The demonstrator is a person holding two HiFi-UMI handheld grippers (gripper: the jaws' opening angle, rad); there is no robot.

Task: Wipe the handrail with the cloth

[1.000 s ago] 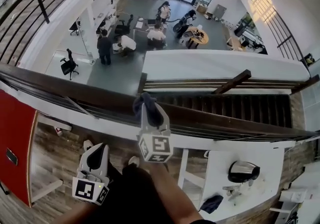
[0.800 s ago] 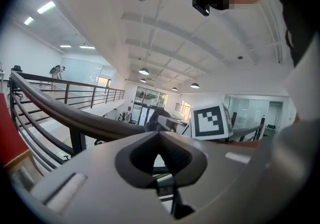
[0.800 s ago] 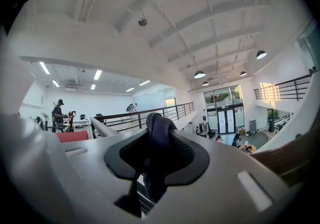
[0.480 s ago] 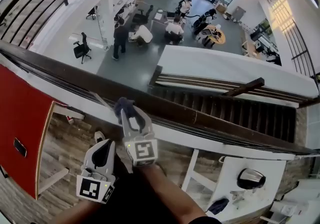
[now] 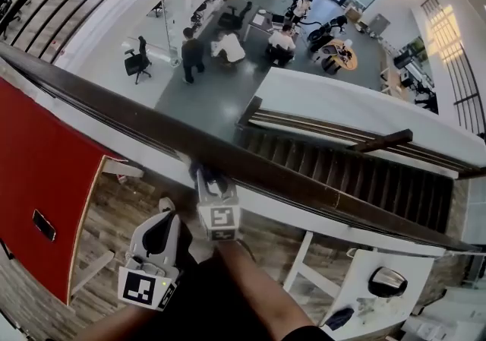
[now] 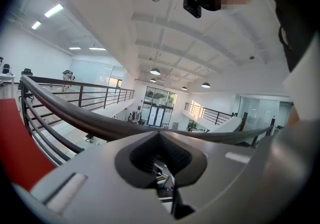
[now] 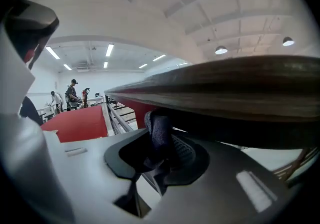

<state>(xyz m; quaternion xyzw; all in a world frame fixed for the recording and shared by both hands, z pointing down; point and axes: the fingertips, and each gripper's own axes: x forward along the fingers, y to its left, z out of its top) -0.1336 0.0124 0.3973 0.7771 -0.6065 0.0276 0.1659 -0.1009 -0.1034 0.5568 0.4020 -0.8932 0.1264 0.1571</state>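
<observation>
Down at the near side of the handrail [image 5: 319,189], we've got the right gripper [image 5: 205,177] pointing up at the wood. Its jaws are clamped on the dark cloth [image 5: 203,172]. Nothing to read but the black-and-white square marker on its cube, and another on the left gripper [image 5: 162,230].

From the right gripper view, the cloth [image 7: 160,135] sits pinched deep between the two jaws of the gripper [image 7: 161,154]. A bunched fold pokes out past the tips and meets the underside of the rail [image 7: 225,88], which runs across just above.

We find the left gripper near and to the left, beside the right one and well short of the rail. In its own view, the gripper [image 6: 161,140] has its jaws drawn together on nothing, and the rail [image 6: 100,125] arcs across beyond them. A red panel [image 5: 38,172] lies far left.
</observation>
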